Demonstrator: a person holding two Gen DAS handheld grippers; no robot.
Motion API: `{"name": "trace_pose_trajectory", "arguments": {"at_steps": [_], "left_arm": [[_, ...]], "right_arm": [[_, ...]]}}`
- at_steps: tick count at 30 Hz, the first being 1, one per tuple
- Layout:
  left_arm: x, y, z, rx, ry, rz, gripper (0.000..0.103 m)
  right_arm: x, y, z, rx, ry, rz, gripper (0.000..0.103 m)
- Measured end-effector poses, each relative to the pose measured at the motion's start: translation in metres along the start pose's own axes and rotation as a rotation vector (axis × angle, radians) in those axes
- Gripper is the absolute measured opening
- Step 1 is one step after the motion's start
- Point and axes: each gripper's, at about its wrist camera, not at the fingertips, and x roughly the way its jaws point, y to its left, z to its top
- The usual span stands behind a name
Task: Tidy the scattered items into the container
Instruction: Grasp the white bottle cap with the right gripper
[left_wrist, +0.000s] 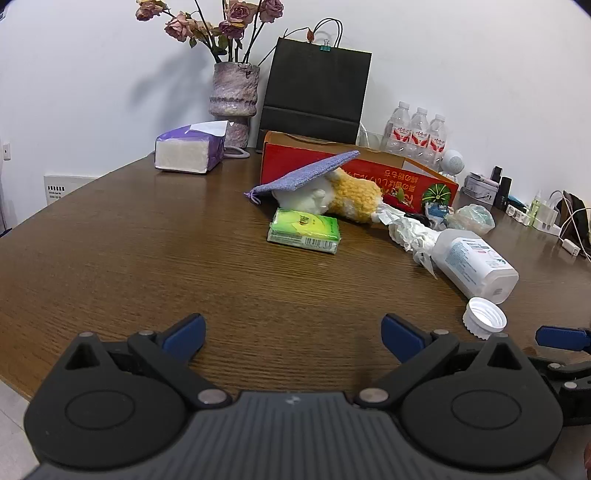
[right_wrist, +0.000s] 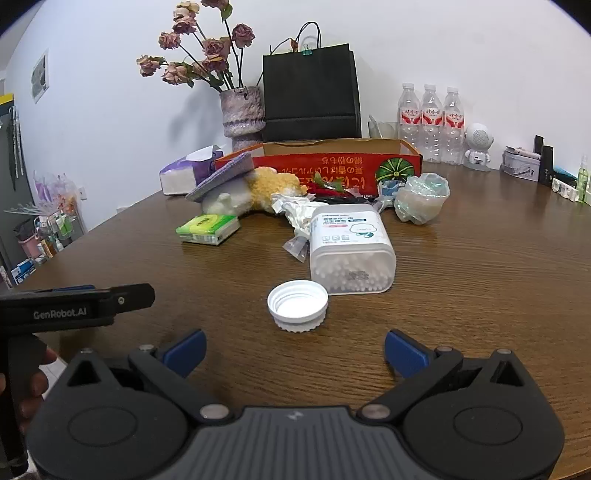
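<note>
While both grippers gape empty, left gripper (left_wrist: 293, 334) and right gripper (right_wrist: 294, 350), the red box's (right_wrist: 332, 166) contents stay hidden. Cotton swabs fill the toppled jar (right_wrist: 351, 251) beside its cap (right_wrist: 297, 304).

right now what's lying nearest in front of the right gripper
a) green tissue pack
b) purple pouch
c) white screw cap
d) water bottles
c, the white screw cap lies open side up on the table, just ahead of the open right gripper; the green tissue pack sits farther back.

We've got a wood-grain counter (right_wrist: 461, 280), a ribbed white plastic cap (right_wrist: 297, 305), crumpled paper (right_wrist: 295, 212), and a fuzzy plush toy (right_wrist: 266, 190).
</note>
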Motion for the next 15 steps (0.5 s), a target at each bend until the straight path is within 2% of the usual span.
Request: {"name": "trace_pose_trajectory", "arguments": {"at_steps": [15], "left_arm": [[0.0038,0.0003,0.0001,0.011,-0.007,0.002,0.103]], "right_arm": [[0.0060,-0.0009,0.0010,0.001,0.010,-0.005,0.103]]}}
